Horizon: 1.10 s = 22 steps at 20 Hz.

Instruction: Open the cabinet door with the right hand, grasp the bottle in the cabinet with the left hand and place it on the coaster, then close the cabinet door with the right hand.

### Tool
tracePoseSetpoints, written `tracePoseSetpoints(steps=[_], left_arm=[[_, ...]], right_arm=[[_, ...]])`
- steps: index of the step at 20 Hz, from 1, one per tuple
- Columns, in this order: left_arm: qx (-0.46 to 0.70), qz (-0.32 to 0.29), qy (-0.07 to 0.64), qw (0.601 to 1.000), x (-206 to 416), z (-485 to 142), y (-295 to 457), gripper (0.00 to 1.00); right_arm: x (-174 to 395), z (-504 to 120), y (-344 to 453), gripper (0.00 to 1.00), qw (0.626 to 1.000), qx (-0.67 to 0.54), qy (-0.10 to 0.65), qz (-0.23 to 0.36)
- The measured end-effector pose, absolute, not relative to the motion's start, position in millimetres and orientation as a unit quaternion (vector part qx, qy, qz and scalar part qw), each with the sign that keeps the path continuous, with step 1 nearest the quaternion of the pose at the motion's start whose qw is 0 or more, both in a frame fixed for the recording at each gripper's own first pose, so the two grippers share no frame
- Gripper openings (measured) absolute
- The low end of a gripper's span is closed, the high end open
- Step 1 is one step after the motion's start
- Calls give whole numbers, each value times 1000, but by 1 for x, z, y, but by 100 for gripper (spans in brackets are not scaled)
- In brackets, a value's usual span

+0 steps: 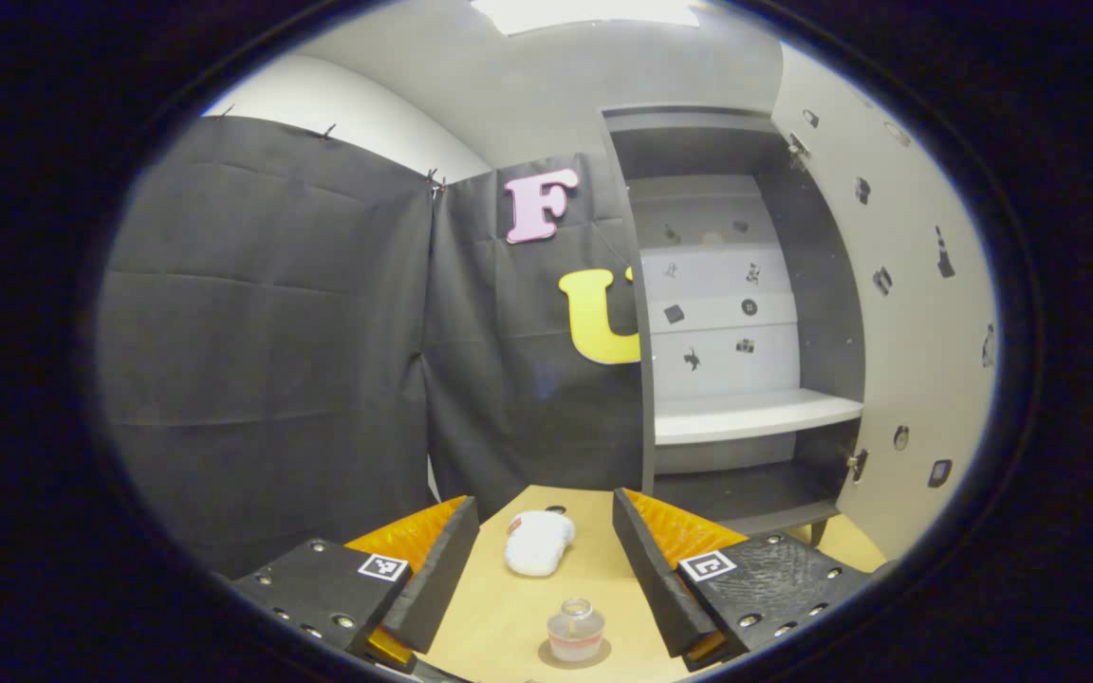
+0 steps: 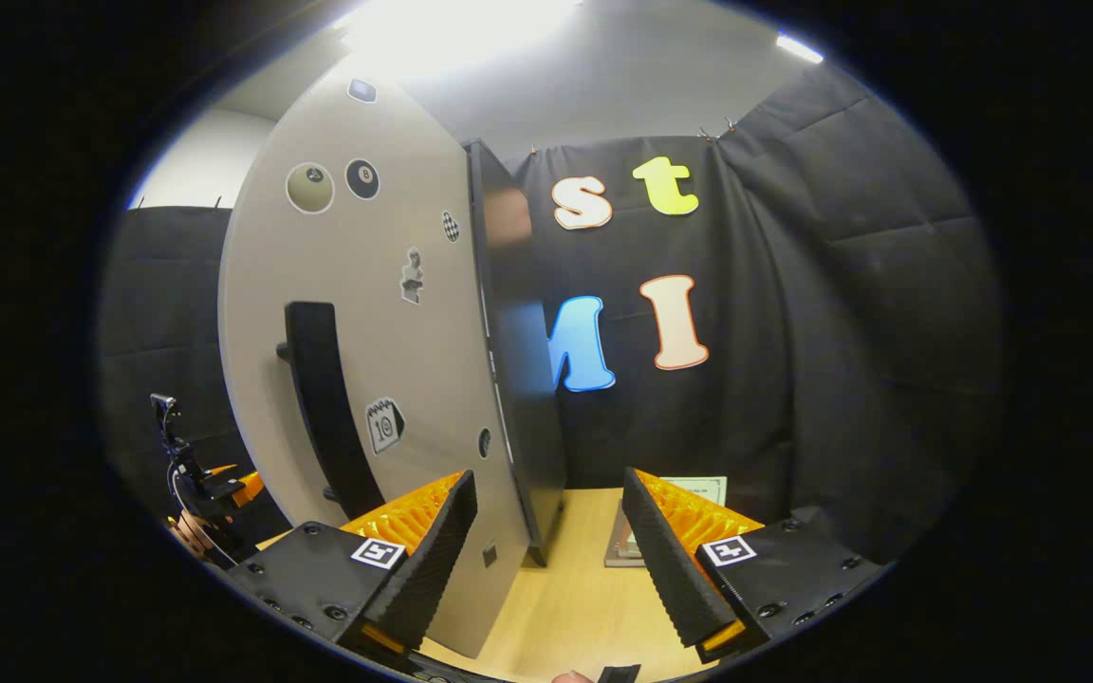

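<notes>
Two grippers are seen with fingers spread apart, nothing held between them. In the left gripper view, the left gripper (image 1: 546, 560) is held above the worktop (image 1: 509, 626), and the bottle (image 1: 575, 630) is found upright on the coaster (image 1: 603, 655), near the camera, between the fingers but untouched. A white cloth-like object (image 1: 537, 542) lies farther off. The cabinet (image 1: 727, 313) stands open at the far right, its shelf (image 1: 755, 415) bare. In the right gripper view, the right gripper (image 2: 546, 550) is positioned by the edge of the open cabinet door (image 2: 357, 313), whose dark handle (image 2: 324, 398) is left ungrasped.
</notes>
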<state>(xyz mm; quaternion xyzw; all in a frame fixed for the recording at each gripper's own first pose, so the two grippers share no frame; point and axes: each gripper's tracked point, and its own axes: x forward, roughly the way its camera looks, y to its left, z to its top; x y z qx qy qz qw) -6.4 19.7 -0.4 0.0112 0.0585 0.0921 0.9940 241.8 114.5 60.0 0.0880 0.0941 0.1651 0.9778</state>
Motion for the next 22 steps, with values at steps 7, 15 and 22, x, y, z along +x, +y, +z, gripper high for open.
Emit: tracePoseSetpoints(steps=[7,15,22], left_arm=[[-21,87,47,995,3,4,62,86],[-49,59,49,996,27,-6,100,88],[-55,38,38,997,39,1,134,88]], right_arm=[[239,80,161,87,971,78,90,206],[240,88,228,95,973,22,82,214],[251,84,284,95,973,18,83,214]])
